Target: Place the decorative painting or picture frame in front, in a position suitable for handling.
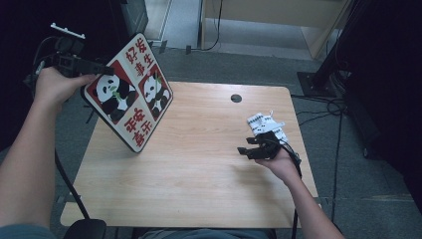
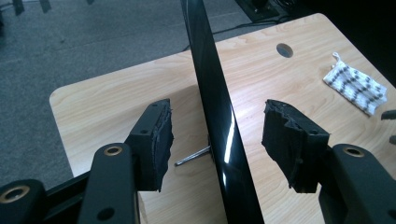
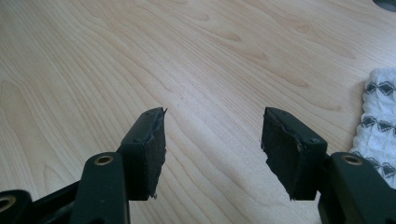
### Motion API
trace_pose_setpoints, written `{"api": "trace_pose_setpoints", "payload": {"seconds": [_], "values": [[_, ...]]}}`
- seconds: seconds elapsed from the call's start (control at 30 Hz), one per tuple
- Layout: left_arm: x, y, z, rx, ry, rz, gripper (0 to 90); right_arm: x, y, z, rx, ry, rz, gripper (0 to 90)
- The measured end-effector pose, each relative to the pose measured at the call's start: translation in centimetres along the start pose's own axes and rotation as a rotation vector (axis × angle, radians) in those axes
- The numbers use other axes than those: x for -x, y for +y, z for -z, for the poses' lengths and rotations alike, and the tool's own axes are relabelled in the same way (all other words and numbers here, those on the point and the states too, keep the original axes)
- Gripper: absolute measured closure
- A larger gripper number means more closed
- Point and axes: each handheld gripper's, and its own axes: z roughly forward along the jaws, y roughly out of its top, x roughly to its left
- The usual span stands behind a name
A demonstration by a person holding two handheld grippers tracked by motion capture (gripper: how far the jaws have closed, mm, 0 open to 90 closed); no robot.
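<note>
My left gripper [image 2: 217, 140] straddles the panda board's [image 1: 130, 92] top edge, jaws apart, untouched; right gripper [image 3: 212, 149] gapes idle

Light wood table [image 1: 199, 189] w/ cable hole; panda board [image 1: 130, 92] stands tilted on edge, patterned cloth [image 1: 266, 124] at right.

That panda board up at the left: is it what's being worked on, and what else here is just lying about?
In the job:
- panda board, tilted, its edge between the open left fingers
- left gripper

Lying about:
- patterned cloth by the right gripper
- table
</note>
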Motion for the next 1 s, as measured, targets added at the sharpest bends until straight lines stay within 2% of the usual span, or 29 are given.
{"api": "trace_pose_setpoints", "payload": {"seconds": [0.17, 0.27, 0.3, 0.53, 0.63, 0.7, 0.77, 0.87, 0.9, 1.0], "values": [[-0.3, 1.3, -0.8, -0.013, 0.005, 0.010, 43.1, 0.1, 0.0, 0.0, -0.002, 0.000, -0.001, 41.3], [-0.8, 1.6, -1.0, -0.005, -0.026, 0.040, 44.2, 0.0, 0.0, 0.1, -0.002, -0.004, 0.003, 41.2], [-0.9, 1.7, -1.1, -0.008, -0.023, 0.042, 45.1, 0.1, 0.0, 0.2, 0.003, -0.006, 0.006, 41.1], [-1.2, 2.1, -1.9, -0.055, -0.017, 0.044, 49.5, 0.3, -0.3, 0.3, -0.003, -0.016, 0.003, 41.1], [-1.1, 2.2, -2.4, -0.085, -0.030, 0.043, 54.8, 0.3, -0.3, 0.4, -0.005, -0.019, 0.001, 41.1], [-1.1, 2.4, -2.4, -0.087, -0.037, 0.036, 63.0, 0.4, -0.3, 0.5, -0.005, -0.026, 0.004, 41.0], [-1.0, 2.6, -2.5, -0.101, -0.040, 0.028, 66.9, 0.4, -0.4, 0.5, -0.004, -0.027, 0.004, 41.0], [-0.7, 3.1, -3.0, -0.152, -0.037, 0.018, 71.5, 0.5, -0.4, 0.5, -0.007, -0.031, -0.002, 41.0], [-0.6, 3.3, -3.1, -0.169, -0.024, 0.018, 72.3, 0.5, -0.4, 0.5, -0.009, -0.032, -0.003, 41.0], [-0.5, 3.7, -3.5, -0.220, -0.014, 0.030, 76.4, 0.6, -0.3, 0.5, -0.006, -0.036, -0.003, 41.0]]}}
